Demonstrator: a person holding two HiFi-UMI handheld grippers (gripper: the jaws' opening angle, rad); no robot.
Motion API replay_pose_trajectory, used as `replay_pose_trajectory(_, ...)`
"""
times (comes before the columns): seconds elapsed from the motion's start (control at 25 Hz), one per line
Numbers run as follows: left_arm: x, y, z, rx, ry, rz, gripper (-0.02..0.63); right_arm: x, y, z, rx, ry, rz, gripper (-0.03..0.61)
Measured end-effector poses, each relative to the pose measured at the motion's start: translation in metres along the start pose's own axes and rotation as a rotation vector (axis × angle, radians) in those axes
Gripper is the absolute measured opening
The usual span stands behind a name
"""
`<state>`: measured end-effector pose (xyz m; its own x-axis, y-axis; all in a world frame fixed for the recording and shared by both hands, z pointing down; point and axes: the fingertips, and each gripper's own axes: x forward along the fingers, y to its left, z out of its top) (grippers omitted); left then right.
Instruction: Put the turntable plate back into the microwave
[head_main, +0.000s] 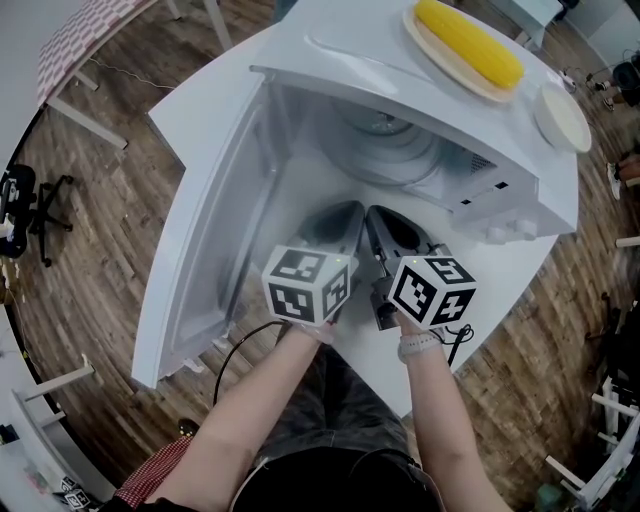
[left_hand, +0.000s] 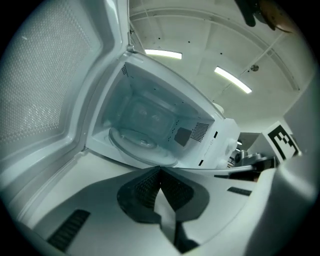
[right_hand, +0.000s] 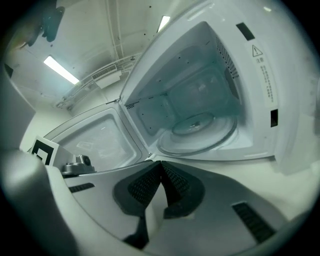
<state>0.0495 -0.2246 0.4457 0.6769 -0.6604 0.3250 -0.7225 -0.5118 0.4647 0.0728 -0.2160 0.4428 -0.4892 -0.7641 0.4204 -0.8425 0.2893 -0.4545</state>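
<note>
Turntable plate (left_hand: 142, 144) is lying inside the microwave (head_main: 300, 70) cavity, apparently seated. Left gripper (left_hand: 160, 172) and right gripper (right_hand: 160, 167) are hovering over the counter's (head_main: 495, 295) near edge, jaws pressed together, gripping nothing. Next, likely: swinging the door (head_main: 200, 250) closed.

Corn cob (head_main: 470, 42) is laid on oval plate (head_main: 438, 55) | round white dish (head_main: 562, 117) is set near it | wooden floor (head_main: 90, 250) is seen below
</note>
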Motion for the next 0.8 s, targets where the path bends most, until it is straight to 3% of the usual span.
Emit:
replay_pose_trajectory(0.44,-0.026,-0.023,0.014,0.12,-0.052,0.015,0.012,-0.029,0.026,0.01,-0.102,-0.083,0.03,0.02)
replay_pose_trajectory(0.8,-0.054,-0.053,0.018,0.151,-0.075,-0.01,0.012,-0.069,0.049,0.011,-0.142,-0.123,0.046,0.02)
